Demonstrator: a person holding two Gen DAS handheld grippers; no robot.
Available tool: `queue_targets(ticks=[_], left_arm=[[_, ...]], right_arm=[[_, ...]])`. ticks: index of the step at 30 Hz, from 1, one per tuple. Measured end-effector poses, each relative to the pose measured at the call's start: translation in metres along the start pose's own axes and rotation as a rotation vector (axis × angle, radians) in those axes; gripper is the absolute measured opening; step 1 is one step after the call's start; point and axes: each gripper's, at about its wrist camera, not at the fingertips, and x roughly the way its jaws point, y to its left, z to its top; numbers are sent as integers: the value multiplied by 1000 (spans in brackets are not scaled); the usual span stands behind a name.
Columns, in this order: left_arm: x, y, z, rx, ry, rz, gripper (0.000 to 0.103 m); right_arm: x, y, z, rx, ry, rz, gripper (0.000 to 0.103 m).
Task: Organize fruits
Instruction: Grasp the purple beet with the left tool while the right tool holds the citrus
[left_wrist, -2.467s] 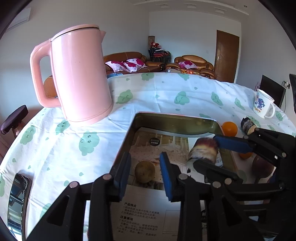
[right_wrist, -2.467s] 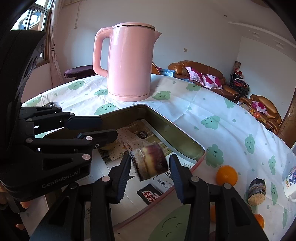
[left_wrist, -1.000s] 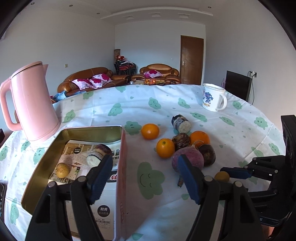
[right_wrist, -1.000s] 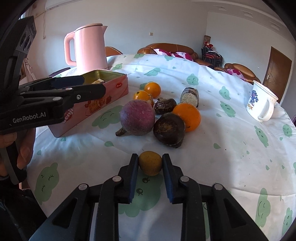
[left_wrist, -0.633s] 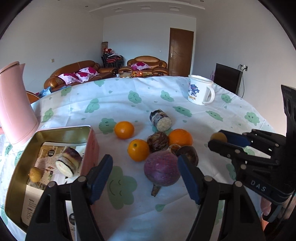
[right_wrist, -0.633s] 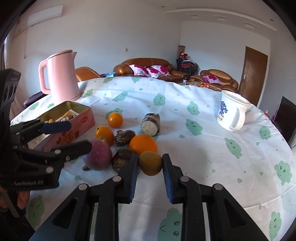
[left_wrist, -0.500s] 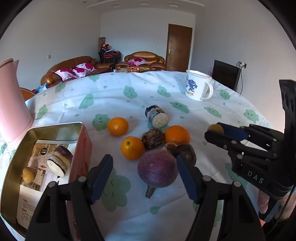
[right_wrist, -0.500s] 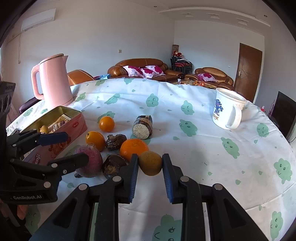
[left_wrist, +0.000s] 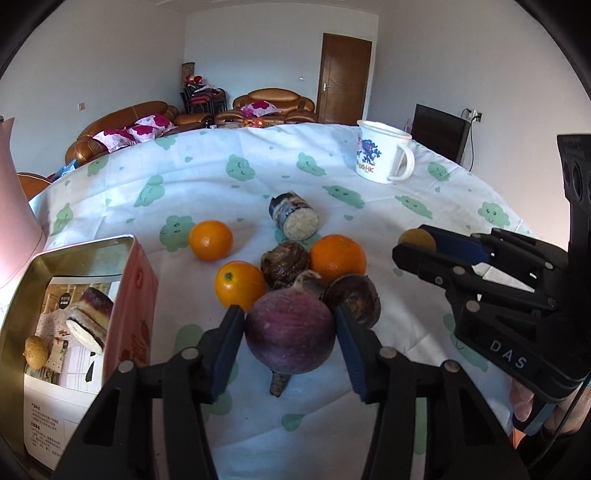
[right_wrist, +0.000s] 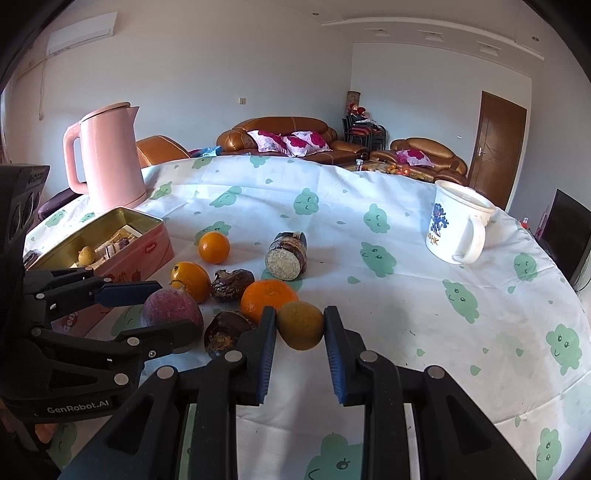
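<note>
A round table under a white cloth (right_wrist: 406, 258) printed with green clouds stood in a living room with brown sofas behind. The left gripper (left_wrist: 290, 332) was closing on a purple root vegetable (left_wrist: 290, 332) resting on the cloth, its blue pads at either flank and apparently just touching. The right gripper (right_wrist: 300, 325) was pinched on a small yellow-brown fruit (right_wrist: 300, 325), held clear of the cloth. Just beyond the root lay two dark wrinkled fruits (left_wrist: 354, 299), three oranges (left_wrist: 338, 258) and a cut roll-shaped piece (left_wrist: 295, 219). To the left stood the open pink tin (left_wrist: 127, 295), holding a small yellow fruit (left_wrist: 36, 350) and a sliced piece. A mug (right_wrist: 456, 229) and a pink kettle (right_wrist: 107, 158) stood well apart. Judgement: the left jaws should seat across the widest part before lifting, since the rounded skin could slip; lift straight to avoid nudging the neighbouring orange and dark fruit
</note>
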Motion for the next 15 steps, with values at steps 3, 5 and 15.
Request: queue_targets(ticks=[3, 5, 15], left_arm=[[-4, 3, 0, -14, -18, -1, 53], [-8, 3, 0, -14, -39, 2, 53], [-22, 3, -2, -4, -117, 38, 53]], right_arm=[[-2, -2, 0, 7, -12, 7, 28], [-3, -2, 0, 9, -18, 10, 28], [-10, -1, -1, 3, -55, 29, 28]])
